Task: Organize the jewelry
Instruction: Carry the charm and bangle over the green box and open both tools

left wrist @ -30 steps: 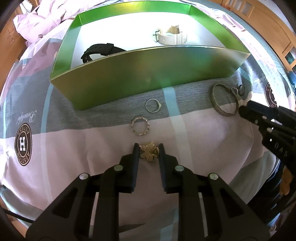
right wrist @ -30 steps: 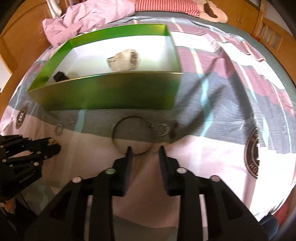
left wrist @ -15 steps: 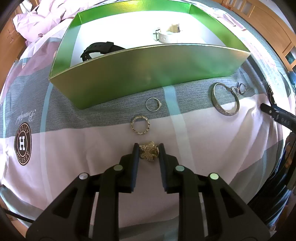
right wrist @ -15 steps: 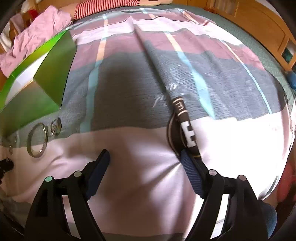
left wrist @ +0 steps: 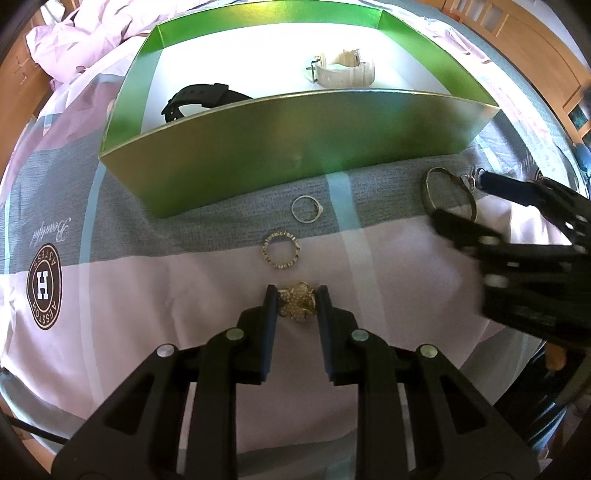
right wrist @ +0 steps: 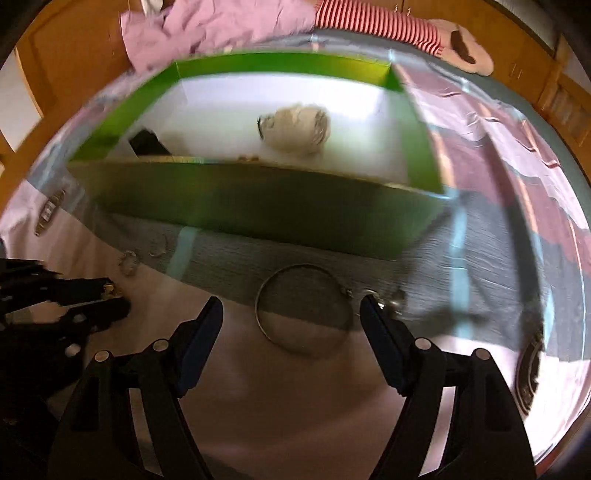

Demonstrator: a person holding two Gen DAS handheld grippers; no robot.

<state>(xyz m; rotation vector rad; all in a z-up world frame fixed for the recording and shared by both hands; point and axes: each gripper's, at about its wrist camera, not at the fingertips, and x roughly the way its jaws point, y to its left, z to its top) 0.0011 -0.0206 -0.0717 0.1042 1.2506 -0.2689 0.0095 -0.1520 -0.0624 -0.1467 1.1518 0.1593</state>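
My left gripper (left wrist: 295,295) is shut on a gold flower-shaped brooch (left wrist: 297,305) low over the bedsheet. Beyond it lie a beaded ring (left wrist: 280,253) and a thin silver ring (left wrist: 306,208). A metal bangle (right wrist: 301,308) lies on the sheet with small earrings (right wrist: 384,299) at its right. My right gripper (right wrist: 291,308) is open, its fingers either side of the bangle; it also shows in the left wrist view (left wrist: 465,206). A green box (left wrist: 295,147) holds a black watch (left wrist: 201,98) and a white watch (left wrist: 343,68).
The bed is covered by a pink and grey sheet with round logo prints (left wrist: 45,286). Crumpled pink bedding (right wrist: 207,26) and a striped cloth (right wrist: 384,22) lie behind the box. Wooden furniture (left wrist: 535,40) stands around the bed.
My right gripper swung away to the right and opened wide, then came back to the bangle, now open around it. The left gripper stayed still on the brooch.
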